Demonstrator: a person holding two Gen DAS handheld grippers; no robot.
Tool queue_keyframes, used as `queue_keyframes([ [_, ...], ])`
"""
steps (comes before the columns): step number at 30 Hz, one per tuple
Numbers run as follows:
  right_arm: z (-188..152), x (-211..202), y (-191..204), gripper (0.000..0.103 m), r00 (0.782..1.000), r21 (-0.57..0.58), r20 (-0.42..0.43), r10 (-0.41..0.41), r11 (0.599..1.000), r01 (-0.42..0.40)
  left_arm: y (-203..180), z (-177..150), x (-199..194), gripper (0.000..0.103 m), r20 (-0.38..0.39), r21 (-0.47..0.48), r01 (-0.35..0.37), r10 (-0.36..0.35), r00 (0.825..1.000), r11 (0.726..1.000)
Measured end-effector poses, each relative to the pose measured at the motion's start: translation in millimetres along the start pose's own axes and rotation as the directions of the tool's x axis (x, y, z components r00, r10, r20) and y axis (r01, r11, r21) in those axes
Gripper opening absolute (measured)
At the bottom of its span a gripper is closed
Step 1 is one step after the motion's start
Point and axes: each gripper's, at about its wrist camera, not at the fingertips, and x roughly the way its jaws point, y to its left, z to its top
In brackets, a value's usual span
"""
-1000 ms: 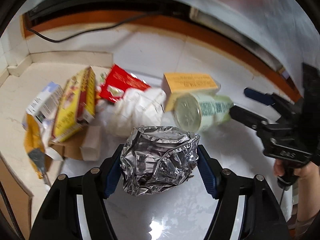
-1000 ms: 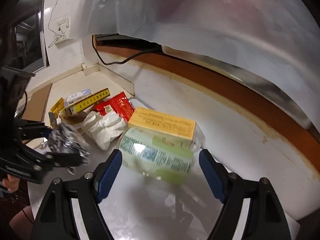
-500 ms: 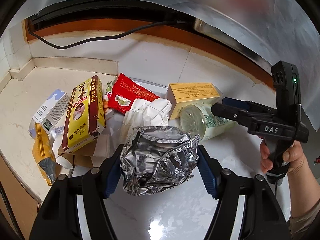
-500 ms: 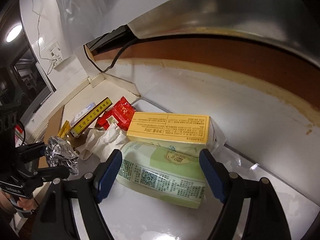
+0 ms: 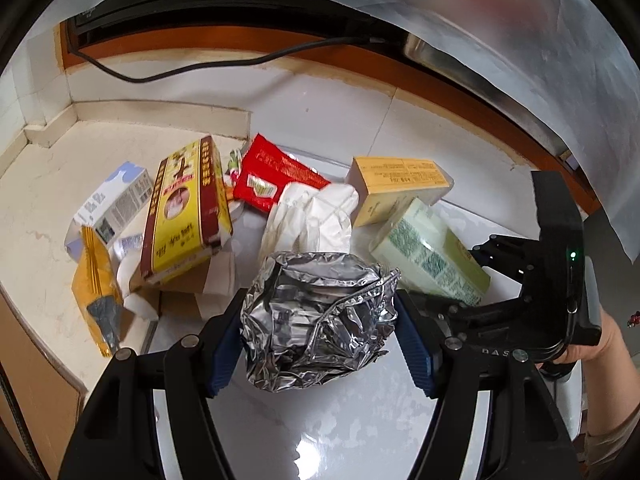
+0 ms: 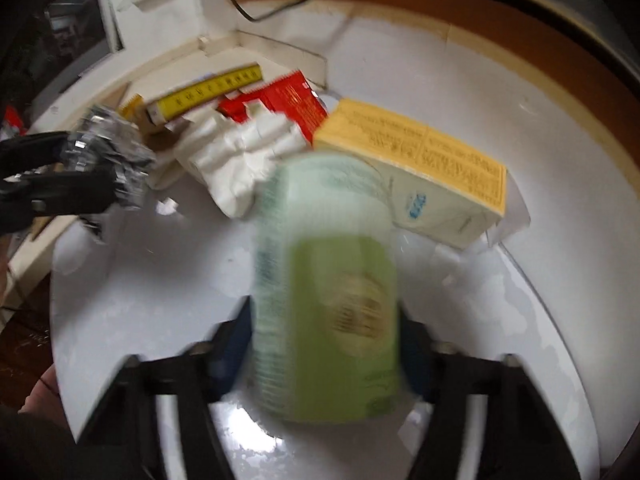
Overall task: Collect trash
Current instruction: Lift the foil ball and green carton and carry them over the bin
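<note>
Counting the trash on the white counter (image 5: 320,420), we see one crumpled ball of foil (image 5: 316,320), one green pack (image 6: 326,280), one orange box (image 5: 394,188), one red sachet (image 5: 276,178), one white glove (image 5: 316,216), one tall yellow and brown box (image 5: 186,208), one small white and blue carton (image 5: 110,204) and one yellow pouch (image 5: 98,296). Our left gripper (image 5: 320,332) is clenched on the foil ball, with one blue pad pressed on each side; the ball is silver, shiny and full of wrinkles, and it sits at the centre of the left wrist view. Our right gripper (image 6: 324,340) has the green pack between its two fingers, and it seems to be grasped, though this picture is blurred. The pack is pale green with a darker green front, a round golden mark and small print on its side; in the left wrist view it lies at 3 o'clock from the foil, and the orange box is just behind it at 1 o'clock. The glove is at 12 o'clock from the foil, and the other boxes are heaped at 9 to 10 o'clock.
</note>
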Motion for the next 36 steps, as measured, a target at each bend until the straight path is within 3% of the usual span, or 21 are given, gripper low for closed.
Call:
queue_keyframes([
  [5,-21.9,-18.4,9.7,0.055,0.998,0.125,0.057,-0.025,0.992,0.018,-2.3,-25.5,-10.4,0.068,-0.022,0.021,0.013,-0.013,1.0,1.0],
  [10,-51.9,-55.8,34.4,0.053,0.988,0.236,0.156,0.001,0.971,-0.038,-4.7,-61.8,-35.5,0.068,-0.017,0.067,0.019,-0.017,1.0,0.998],
  [20,-107.5,-111.1,118.0,0.053,0.947,0.319,0.318,0.041,0.936,-0.147,-0.1,-145.7,-104.7,0.068,0.024,0.127,0.004,-0.007,1.0,0.992],
  [25,-130.2,-123.8,164.0,0.053,0.926,0.314,0.375,0.034,0.935,-0.162,6.7,-183.1,-131.9,0.068,0.059,0.13,-0.012,0.004,0.998,0.991],
  [31,-159.2,-116.5,211.2,0.053,0.923,0.316,0.385,0.006,0.939,-0.138,27.6,-226.7,-140.8,0.068,0.07,0.074,-0.039,0.033,0.997,0.997],
  [36,-186.2,-102.2,241.4,0.053,0.933,0.292,0.359,0.001,0.95,-0.113,54.1,-260.8,-121.6,0.068,0.02,-0.023,-0.059,0.06,0.998,0.998],
])
